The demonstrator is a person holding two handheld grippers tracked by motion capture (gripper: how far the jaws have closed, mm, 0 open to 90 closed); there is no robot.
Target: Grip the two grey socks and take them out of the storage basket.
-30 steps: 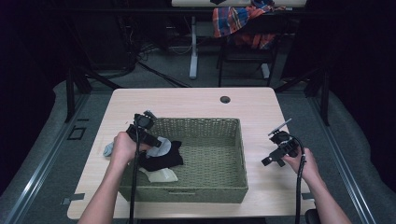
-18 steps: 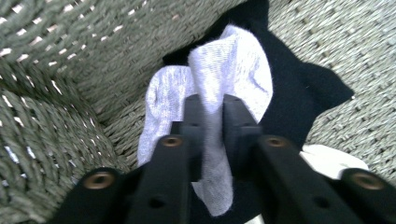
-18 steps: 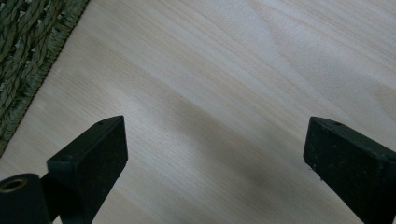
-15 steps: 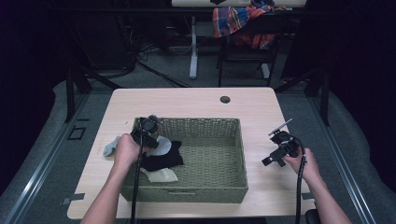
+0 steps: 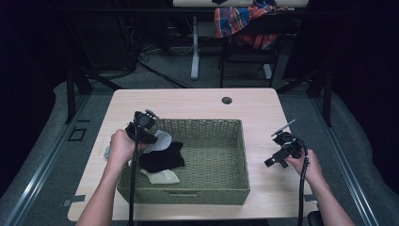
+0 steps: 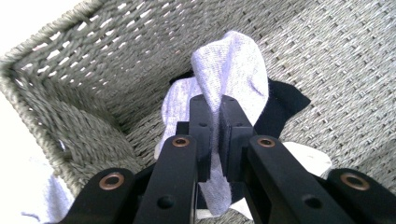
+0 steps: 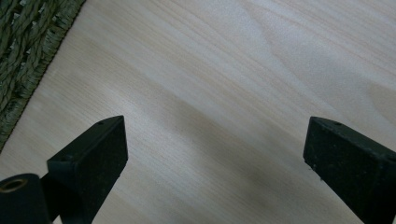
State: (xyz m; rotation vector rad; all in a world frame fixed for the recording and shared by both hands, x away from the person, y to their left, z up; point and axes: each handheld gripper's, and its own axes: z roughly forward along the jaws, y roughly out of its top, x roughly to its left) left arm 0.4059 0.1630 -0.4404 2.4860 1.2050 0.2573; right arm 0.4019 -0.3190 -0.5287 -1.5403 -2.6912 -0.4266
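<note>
Left jaws: left gripper (image 6: 212, 128) had just closed, pinching a white sock (image 6: 231, 70)
Sock: in the wicker basket's (image 5: 188, 195) left end, over a black sock (image 5: 162, 159)
Right jaws: right gripper (image 7: 215, 158) gaped wide above bare worktop (image 7: 224, 70), holding nothing

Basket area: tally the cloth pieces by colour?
White: 3, one pinched by the left gripper, one under the black piece, one outside the basket.
Black: 1
Total: 4
</note>
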